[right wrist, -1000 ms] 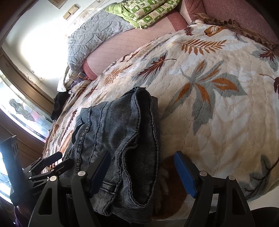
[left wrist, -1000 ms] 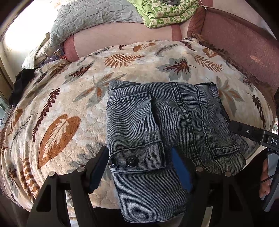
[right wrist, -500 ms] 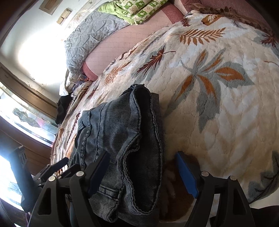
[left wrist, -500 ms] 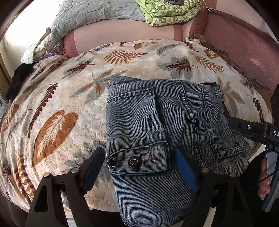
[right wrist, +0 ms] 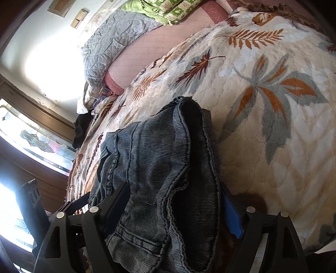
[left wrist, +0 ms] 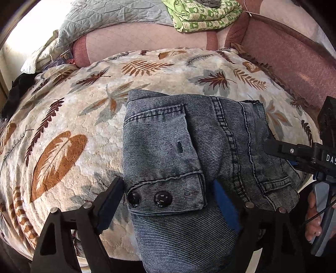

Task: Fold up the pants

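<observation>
Grey-blue denim pants (left wrist: 189, 147) lie folded in a thick bundle on a leaf-patterned blanket (left wrist: 84, 126), near its front edge. Two dark buttons show on the waistband flap. My left gripper (left wrist: 168, 201) straddles that flap; its jaws are opening, the cloth lies between them and the pads do not press it. From the right side, my right gripper (right wrist: 176, 210) stands wide around the bundle's folded edge (right wrist: 157, 157), also without squeezing. Each gripper shows in the other's view: the right gripper (left wrist: 294, 153) and the left gripper (right wrist: 73, 205).
Behind the blanket (right wrist: 262, 105) lie a pink mattress (left wrist: 147, 40), a grey quilt (left wrist: 115, 14) and a folded green cloth (left wrist: 201, 16). A maroon padded edge (left wrist: 294, 63) runs along the right. A dark garment (left wrist: 16, 92) lies far left, a window (right wrist: 31, 142) beyond.
Both grippers' jaws have spread wider around the pants. The right wrist view has tilted a little. The pants have stayed in place.
</observation>
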`<state>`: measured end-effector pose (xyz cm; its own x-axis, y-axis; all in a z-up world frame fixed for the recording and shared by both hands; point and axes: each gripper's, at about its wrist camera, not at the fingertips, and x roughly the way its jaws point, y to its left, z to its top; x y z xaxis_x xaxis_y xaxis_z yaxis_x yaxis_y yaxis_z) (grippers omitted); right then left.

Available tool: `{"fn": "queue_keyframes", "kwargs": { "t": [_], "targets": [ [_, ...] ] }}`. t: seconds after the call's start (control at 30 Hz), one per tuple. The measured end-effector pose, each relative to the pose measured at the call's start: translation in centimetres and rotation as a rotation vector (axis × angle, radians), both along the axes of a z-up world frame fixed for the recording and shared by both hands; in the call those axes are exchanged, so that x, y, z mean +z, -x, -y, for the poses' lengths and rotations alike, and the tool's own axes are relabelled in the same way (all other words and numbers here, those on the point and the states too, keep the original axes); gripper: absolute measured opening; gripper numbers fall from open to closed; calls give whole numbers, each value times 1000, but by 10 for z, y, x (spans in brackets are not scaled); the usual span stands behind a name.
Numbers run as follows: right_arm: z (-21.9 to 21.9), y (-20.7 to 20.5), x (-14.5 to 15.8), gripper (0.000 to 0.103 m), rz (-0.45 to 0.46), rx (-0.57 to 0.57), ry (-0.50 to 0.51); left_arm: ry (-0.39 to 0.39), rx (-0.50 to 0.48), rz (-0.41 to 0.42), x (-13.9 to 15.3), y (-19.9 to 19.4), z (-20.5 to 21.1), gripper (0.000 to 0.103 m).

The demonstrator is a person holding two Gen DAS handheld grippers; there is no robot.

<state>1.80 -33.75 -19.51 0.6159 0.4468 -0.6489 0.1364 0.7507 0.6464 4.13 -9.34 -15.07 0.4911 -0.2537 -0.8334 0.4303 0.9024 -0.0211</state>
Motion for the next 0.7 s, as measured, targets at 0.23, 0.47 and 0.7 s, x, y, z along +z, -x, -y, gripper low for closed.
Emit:
{"fn": "queue_keyframes", "kwargs": {
  "t": [0.23, 0.47, 0.7],
  "targets": [
    [-14, -3, 4, 84, 19, 33, 50, 5, 0, 6, -1, -2, 0, 87],
    [-19, -6, 2, 85, 15, 34, 75, 20, -9, 8, -4, -4, -1, 90],
    [-22, -9, -1, 87, 5, 24, 97, 72, -9, -20, -11, -8, -8, 92]
  ]
}}
